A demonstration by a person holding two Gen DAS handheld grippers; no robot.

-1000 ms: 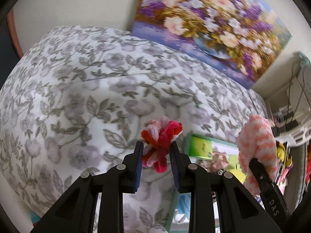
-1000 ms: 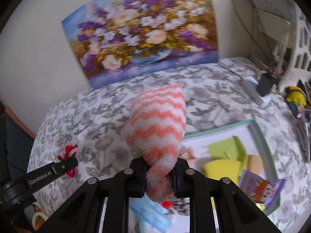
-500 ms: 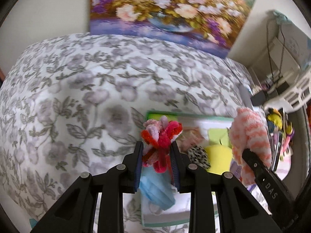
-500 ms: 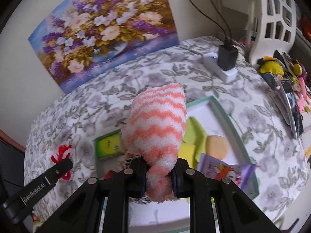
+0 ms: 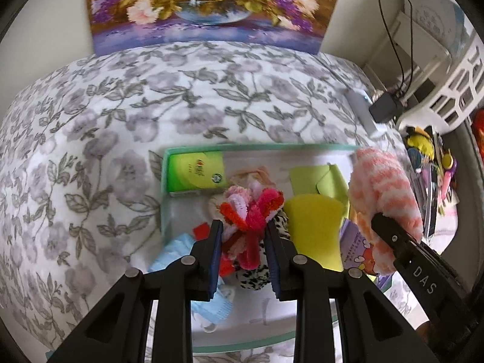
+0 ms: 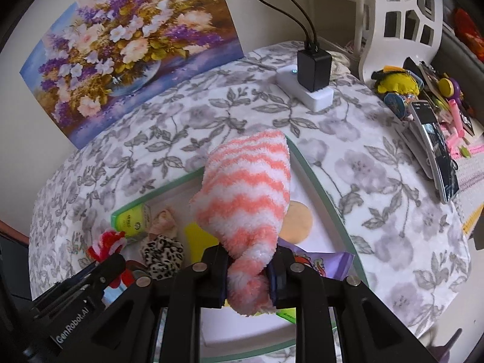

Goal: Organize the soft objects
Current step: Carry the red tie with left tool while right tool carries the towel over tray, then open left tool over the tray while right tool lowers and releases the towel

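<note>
My left gripper (image 5: 245, 233) is shut on a bundle of red and pink pipe cleaners (image 5: 252, 208) and hangs over the left part of a white tray with a green rim (image 5: 165, 199). To its right, my right gripper (image 6: 248, 269) is shut on a fluffy pink-and-white striped sock (image 6: 251, 187), held above the same tray (image 6: 320, 187). The sock (image 5: 384, 187) also shows in the left wrist view. In the tray lie a green pack (image 5: 196, 174), a yellow sponge (image 5: 314, 227), a leopard-print scrunchie (image 6: 161, 255), a blue face mask (image 5: 178, 251) and a purple pack (image 6: 320, 260).
The tray rests on a grey floral cloth (image 5: 121, 121). A flower painting (image 6: 130, 45) leans on the wall behind. A white power strip with a black charger (image 6: 311, 75) lies at the back right, beside a white basket (image 6: 402, 21), a phone (image 6: 435, 148) and small clutter.
Both grippers have moved from above the bare floral cloth to above the tray, a little lower, each rolling somewhat. The pipe cleaners and the sock stayed gripped.
</note>
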